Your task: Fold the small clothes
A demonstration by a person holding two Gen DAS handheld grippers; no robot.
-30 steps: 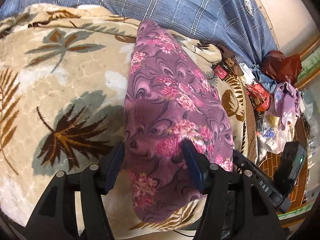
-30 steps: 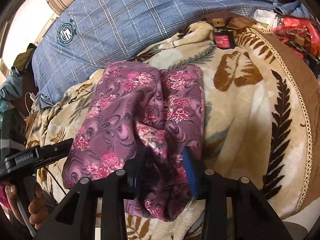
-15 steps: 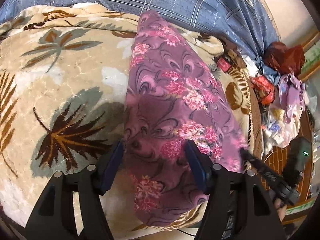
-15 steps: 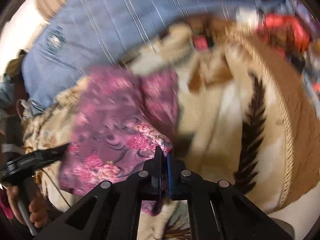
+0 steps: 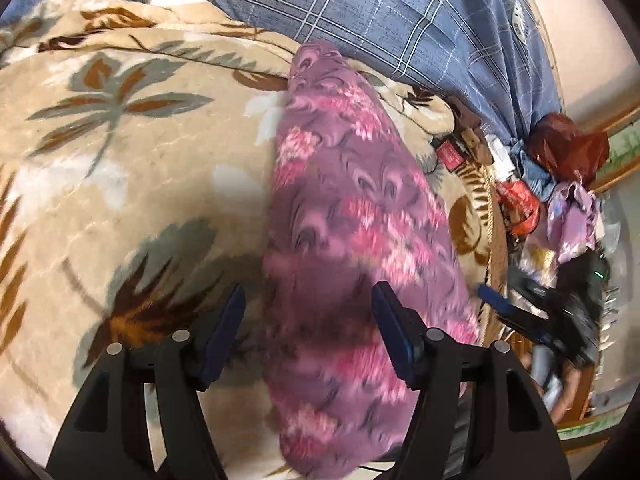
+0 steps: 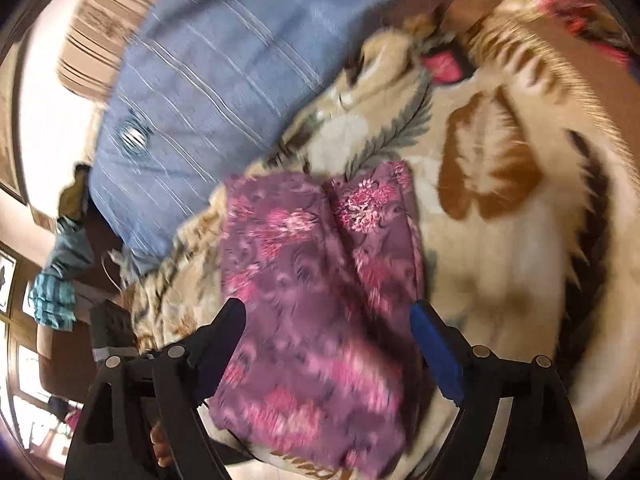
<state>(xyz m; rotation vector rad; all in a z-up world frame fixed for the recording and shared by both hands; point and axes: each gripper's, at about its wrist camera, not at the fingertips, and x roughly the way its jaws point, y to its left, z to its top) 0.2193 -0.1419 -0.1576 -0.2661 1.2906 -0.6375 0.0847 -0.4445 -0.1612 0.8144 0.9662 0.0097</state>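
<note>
Right gripper (image 6: pixel 328 344) jaws, clamped on purple floral cloth (image 6: pixel 316 312) half a second ago, now spread wide, cloth released.

**Purple garment lies between spread fingers**

The right gripper (image 6: pixel 326 344) has its jaws wide apart above the purple floral garment (image 6: pixel 320 280), which lies folded on the beige leaf-print blanket (image 6: pixel 500 264). A crease runs down the cloth's far half. A blue checked cover (image 6: pixel 224 64) lies beyond, far left. The picture is blurred.
</note>
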